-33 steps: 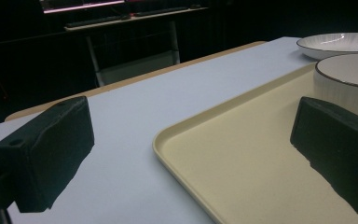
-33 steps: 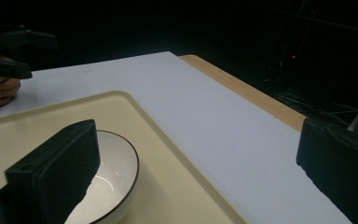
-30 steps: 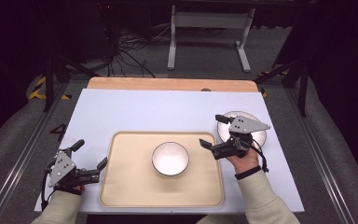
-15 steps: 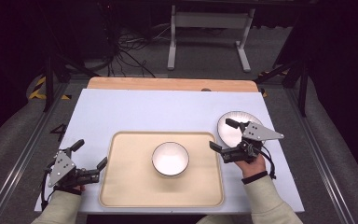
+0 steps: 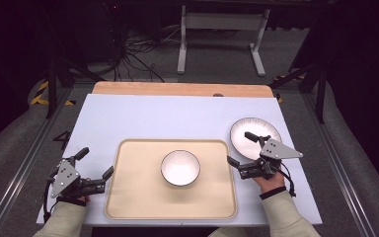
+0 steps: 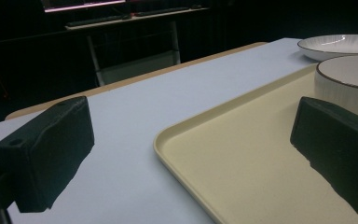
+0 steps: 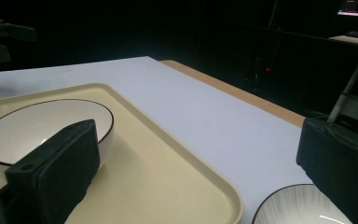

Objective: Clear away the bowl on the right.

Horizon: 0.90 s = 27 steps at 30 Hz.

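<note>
matte white table (image 5: pixel 177 118) | smooth beige tray (image 5: pixel 138 197) | round glossy bowl (image 5: pixel 180 168)

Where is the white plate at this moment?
In the high view the plate lies on the table's right side, outside the tray, with the right gripper open above its near edge.

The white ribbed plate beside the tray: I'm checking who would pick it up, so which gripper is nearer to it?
Right. The right gripper hangs open at the white ribbed plate, over its near rim. The left gripper sits open across the beige tray, at its left edge.
</note>
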{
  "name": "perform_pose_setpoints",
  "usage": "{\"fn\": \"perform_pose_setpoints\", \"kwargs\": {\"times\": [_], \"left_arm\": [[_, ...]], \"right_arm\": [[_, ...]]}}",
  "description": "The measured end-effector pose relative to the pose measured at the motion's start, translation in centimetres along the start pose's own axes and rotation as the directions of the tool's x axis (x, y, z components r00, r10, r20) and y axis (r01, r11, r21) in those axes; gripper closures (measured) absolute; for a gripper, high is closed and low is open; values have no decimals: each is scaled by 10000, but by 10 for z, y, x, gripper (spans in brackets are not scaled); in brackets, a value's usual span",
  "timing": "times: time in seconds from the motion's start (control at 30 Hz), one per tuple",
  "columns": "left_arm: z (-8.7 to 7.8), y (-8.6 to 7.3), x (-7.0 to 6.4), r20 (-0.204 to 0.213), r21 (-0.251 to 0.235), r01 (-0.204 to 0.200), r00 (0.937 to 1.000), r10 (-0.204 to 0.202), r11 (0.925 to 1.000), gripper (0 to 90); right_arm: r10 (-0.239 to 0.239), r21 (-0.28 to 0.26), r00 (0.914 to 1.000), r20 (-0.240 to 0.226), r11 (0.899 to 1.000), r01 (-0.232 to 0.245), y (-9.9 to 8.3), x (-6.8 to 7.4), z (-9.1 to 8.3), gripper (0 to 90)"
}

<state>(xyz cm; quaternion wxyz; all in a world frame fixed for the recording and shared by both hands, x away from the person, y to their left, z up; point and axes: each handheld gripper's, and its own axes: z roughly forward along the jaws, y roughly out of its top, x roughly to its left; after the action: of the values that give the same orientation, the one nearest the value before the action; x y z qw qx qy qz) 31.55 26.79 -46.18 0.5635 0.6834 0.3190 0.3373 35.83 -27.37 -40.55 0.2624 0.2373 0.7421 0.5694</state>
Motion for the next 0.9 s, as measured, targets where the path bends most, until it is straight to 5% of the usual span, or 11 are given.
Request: {"fn": "perform_pose_setpoints", "kwargs": {"times": [0.9], "left_arm": [[0,0,1,55,75,147,9999,-147,9999,1]], "right_arm": [[562,743,9984,-57,9957,-556,-32,-5,1,0]]}}
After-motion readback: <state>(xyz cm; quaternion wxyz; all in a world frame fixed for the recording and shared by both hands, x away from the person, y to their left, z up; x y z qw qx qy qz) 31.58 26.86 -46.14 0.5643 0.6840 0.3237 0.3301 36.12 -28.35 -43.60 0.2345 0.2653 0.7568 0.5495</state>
